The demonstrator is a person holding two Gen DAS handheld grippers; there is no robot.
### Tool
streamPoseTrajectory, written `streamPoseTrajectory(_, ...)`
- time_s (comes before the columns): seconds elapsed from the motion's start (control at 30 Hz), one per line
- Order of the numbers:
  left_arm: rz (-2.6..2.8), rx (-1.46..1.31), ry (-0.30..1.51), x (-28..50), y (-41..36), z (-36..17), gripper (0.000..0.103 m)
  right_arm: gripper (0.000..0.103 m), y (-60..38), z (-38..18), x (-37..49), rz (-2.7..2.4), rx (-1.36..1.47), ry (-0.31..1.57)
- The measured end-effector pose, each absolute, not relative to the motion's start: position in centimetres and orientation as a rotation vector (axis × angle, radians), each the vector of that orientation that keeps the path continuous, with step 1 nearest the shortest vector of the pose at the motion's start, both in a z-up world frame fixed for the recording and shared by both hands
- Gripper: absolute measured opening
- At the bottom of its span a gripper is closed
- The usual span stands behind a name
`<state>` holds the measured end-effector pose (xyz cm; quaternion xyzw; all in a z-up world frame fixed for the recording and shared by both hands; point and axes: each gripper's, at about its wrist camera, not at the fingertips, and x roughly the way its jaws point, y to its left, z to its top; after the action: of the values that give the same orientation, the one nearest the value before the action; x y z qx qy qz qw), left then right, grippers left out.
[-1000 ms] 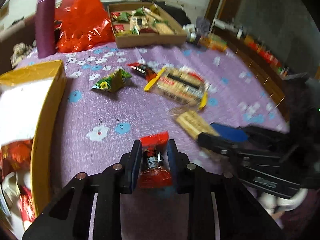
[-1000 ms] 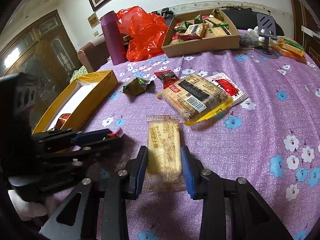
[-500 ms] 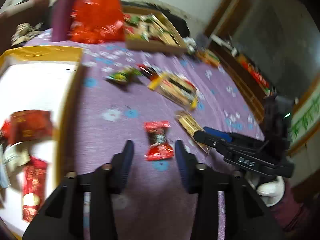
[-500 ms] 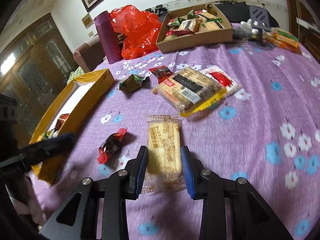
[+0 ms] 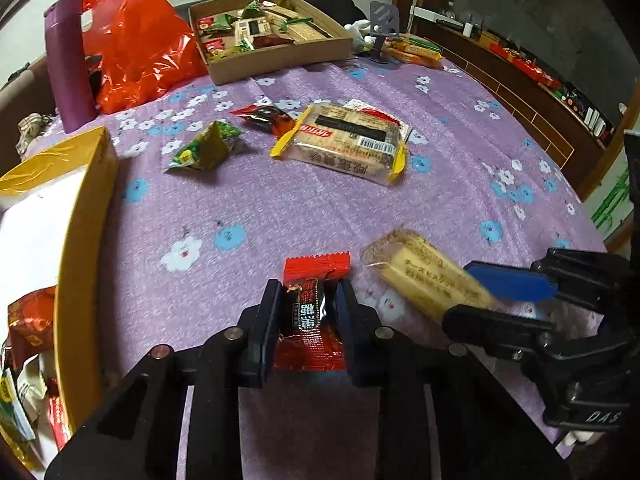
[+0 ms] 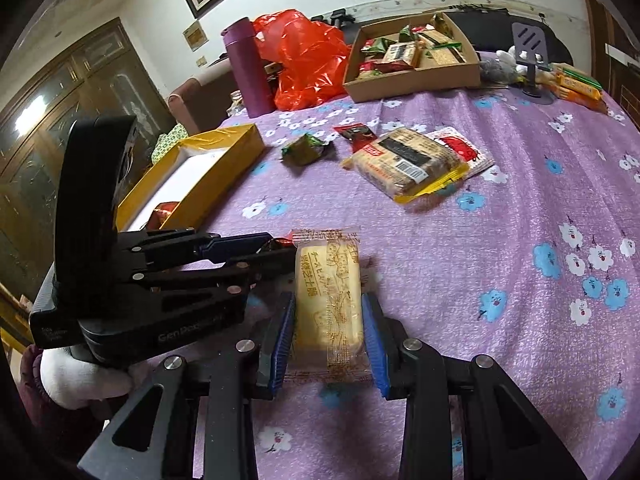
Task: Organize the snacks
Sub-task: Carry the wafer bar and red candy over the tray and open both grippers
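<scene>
My left gripper (image 5: 308, 300) is closing tight on a small red candy packet (image 5: 310, 320), pads pressing both its sides just above the purple flowered cloth. My right gripper (image 6: 328, 308) is shut on a pale yellow biscuit packet (image 6: 328, 296), which stands out ahead of its blue pads. The two grippers sit side by side: the right gripper (image 5: 480, 300) and its biscuit packet (image 5: 428, 280) show at lower right in the left wrist view. In the right wrist view the left gripper (image 6: 276, 250) lies just left of the biscuit. A yellow box (image 5: 80, 240) with several snacks stands at the left.
On the cloth farther off lie a large cracker pack (image 5: 344, 144), a green packet (image 5: 204, 148) and a dark red packet (image 5: 264, 116). A cardboard tray (image 5: 280, 56) of snacks, a red plastic bag (image 5: 136, 40) and a purple bottle (image 5: 68, 64) stand at the back.
Half a second ago my left gripper stood open over the red packet lying on the cloth; now it grips it again. The right gripper has shifted closer to the left one, still holding the biscuit.
</scene>
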<state>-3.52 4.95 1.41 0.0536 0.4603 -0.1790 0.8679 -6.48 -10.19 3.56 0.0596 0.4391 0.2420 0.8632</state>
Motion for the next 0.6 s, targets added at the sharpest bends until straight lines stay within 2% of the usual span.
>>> streamPoseTrajectory(0.27, -0.385, -0.093, 0.902, -5.2, 8.6, 3.5, 0.025, 0.034, -9.8, 4.5, -7.2, 0.519, 0.117, 0.902)
streamPoseTrajectory(0.6, -0.247, -0.382, 0.718, -9.1, 20.4, 7.3, 0.025, 0.034, -3.7, 7.2, -8.0, 0.632, 0.038, 0.884)
